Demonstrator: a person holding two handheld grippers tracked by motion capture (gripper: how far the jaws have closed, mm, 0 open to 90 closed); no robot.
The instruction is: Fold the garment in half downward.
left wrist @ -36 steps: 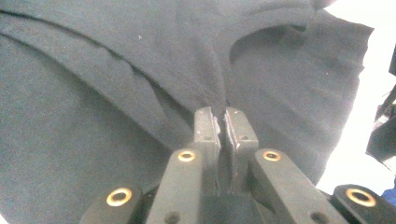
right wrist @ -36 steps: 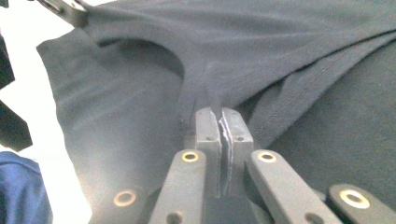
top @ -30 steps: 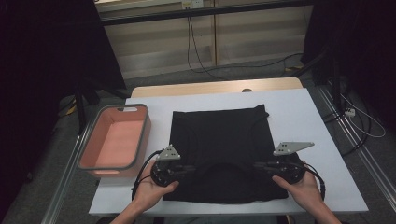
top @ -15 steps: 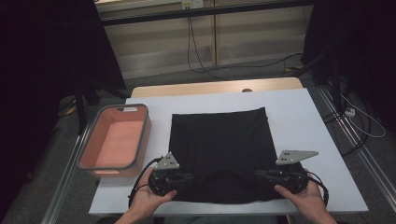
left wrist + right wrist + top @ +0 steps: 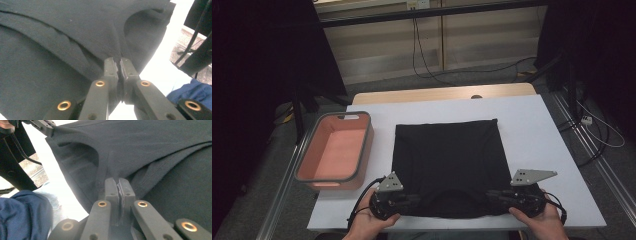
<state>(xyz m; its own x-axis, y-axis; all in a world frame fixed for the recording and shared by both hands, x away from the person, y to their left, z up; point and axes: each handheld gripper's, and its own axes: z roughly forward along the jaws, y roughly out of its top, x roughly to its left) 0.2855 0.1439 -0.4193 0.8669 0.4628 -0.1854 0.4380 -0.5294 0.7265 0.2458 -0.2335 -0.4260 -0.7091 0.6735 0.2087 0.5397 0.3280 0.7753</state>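
The black garment (image 5: 447,167) lies flat on the white table (image 5: 532,125), and it covers the middle of the board; its far edge is straight and its near edge, with a curved neckline, is close to the table edge on the person's side. It looks like a T-shirt folded to a rectangle, though the dark cloth hides most detail. The left gripper (image 5: 411,199) has its 2 jaws pressed together on a fold of cloth at the near left corner of the garment, and the left gripper view shows the fabric pinched tight between them (image 5: 119,72). The right gripper (image 5: 493,196) does the same at the near right corner, with a thin layer of cloth visible between the closed jaws (image 5: 118,192). I think the 2 corners are held at the same time so that the near edge stays stretched and does not sag, which would help to lift or fold this edge evenly over the rest of the garment. A pink bin (image 5: 337,150) with a grey rim stands left of the garment, apart from it, probably as the place for the cloth after folding.
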